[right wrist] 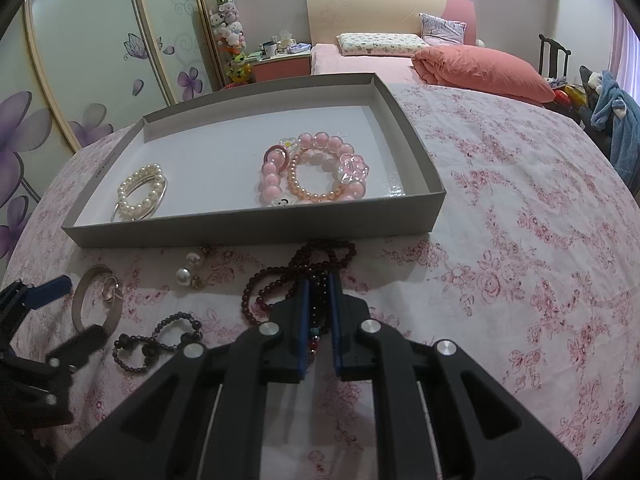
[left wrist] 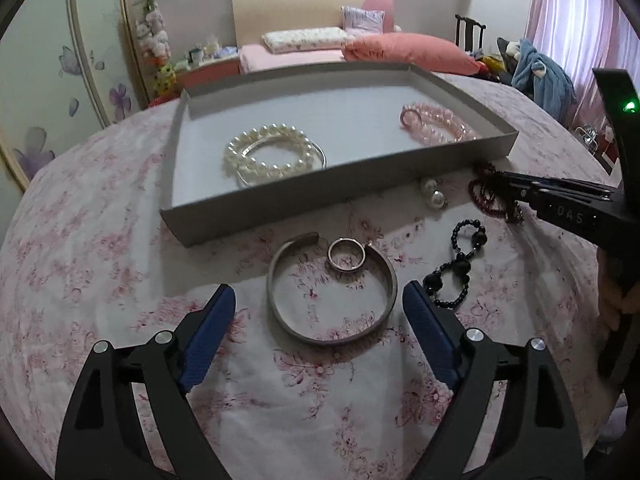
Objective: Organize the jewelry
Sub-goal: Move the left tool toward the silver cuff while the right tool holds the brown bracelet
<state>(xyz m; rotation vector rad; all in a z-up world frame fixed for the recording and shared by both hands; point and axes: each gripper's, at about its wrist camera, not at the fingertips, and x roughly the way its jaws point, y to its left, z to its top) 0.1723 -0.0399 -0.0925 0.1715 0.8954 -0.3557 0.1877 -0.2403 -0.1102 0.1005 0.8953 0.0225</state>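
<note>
A: Start nearest. The left tongs [left wrist: 318,312] stand wide with nothing between the pads; the silver cuff bangle [left wrist: 332,292] lies flat on the floral-clothed counter [left wrist: 100,280] just ahead of them, its gap toward the tray.

B: So the bangle looks like the next pick for that side?

A: I'd judge so. The small ring [left wrist: 346,255] rests just inside the cuff by its open ends, so close on the near curve, or across one side band, and leave the ring alone. A flat, thin band wants the tips low against the cloth before closing.

B: And the right side?

A: The right tongs [right wrist: 319,292] are pinched almost fully together on the dark red bead strand [right wrist: 296,272], near the counter's middle, in front of the tray's near wall. Most of the strand lies loose on the cloth, so lift high enough that the loops clear the wall.

B: What's around it?

A: Black beaded bracelet [left wrist: 456,268] between the two tongs, pearl earrings [left wrist: 434,194] beside the tray wall. Beyond, the grey tray [left wrist: 280,208] holds white pearl bracelets [left wrist: 268,152] left, pink bead bracelets [right wrist: 320,172] right.
</note>
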